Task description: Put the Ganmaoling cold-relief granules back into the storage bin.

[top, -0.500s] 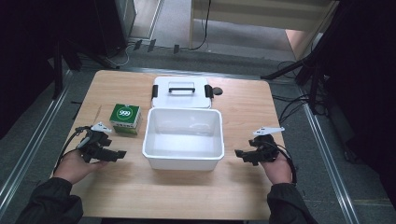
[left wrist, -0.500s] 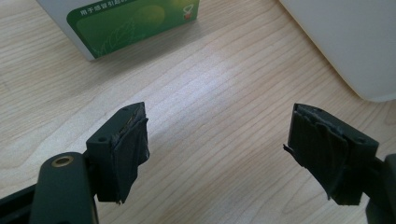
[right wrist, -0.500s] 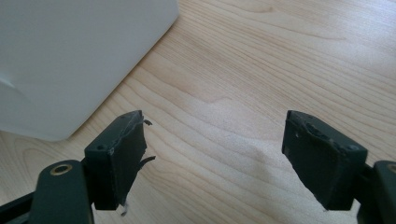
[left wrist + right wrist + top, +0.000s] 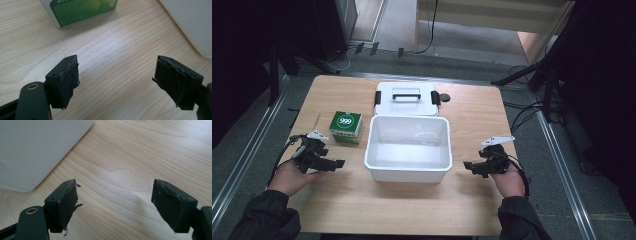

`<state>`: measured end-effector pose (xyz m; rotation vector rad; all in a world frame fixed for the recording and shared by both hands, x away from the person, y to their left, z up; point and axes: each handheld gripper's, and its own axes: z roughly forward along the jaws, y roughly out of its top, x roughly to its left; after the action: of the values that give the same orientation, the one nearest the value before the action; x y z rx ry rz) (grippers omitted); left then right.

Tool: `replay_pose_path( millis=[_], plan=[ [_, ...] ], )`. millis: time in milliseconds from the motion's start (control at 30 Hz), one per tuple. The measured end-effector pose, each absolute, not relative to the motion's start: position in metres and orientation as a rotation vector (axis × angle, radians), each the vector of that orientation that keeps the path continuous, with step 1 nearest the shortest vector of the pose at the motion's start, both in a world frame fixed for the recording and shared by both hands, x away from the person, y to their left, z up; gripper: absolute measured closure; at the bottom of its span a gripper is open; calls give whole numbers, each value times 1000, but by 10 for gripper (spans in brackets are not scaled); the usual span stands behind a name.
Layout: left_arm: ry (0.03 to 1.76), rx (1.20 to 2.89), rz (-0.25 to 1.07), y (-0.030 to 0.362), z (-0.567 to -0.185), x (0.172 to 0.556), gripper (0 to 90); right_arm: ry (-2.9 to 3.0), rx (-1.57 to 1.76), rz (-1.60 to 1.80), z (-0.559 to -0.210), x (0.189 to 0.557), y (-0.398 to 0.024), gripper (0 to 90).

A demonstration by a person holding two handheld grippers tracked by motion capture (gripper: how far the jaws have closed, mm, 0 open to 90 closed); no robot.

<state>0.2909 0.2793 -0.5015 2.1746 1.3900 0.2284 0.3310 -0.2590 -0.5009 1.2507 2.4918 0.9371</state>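
Observation:
A white open bin [image 4: 408, 173] stands mid-table, its lid [image 4: 387, 102] with black handle and clips lying flat behind it. A green-and-white box [image 4: 347, 127] sits to the bin's left. My left gripper [image 4: 337, 163] rests low over the wood, in front of the box and left of the bin. In the left gripper view its jaws [image 4: 116, 66] stand apart with bare wood between them, the box [image 4: 80, 10] ahead and the bin's corner [image 4: 190, 22] at the right. My right gripper [image 4: 469, 165] hovers right of the bin; its jaws [image 4: 115, 187] are apart over bare wood beside the bin wall [image 4: 37, 147].
A small dark round object [image 4: 445, 97] lies right of the lid. The wooden table [image 4: 472, 120] ends at metal rails on both sides, with cables on the floor beyond. Open wood lies in front of the bin and toward the right edge.

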Motion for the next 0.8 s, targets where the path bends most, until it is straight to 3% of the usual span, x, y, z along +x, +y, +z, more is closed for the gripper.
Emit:
replay_pose_path(
  millis=[500, 800],
  plan=[
    [1520, 2106, 221, 280, -488, 301, 195, 2503, 1245, 909, -503, 331, -258, 207],
    [1632, 2096, 152, 277, -470, 319, 170, 2509, 1233, 899, -503, 330, -258, 205]
  ],
)
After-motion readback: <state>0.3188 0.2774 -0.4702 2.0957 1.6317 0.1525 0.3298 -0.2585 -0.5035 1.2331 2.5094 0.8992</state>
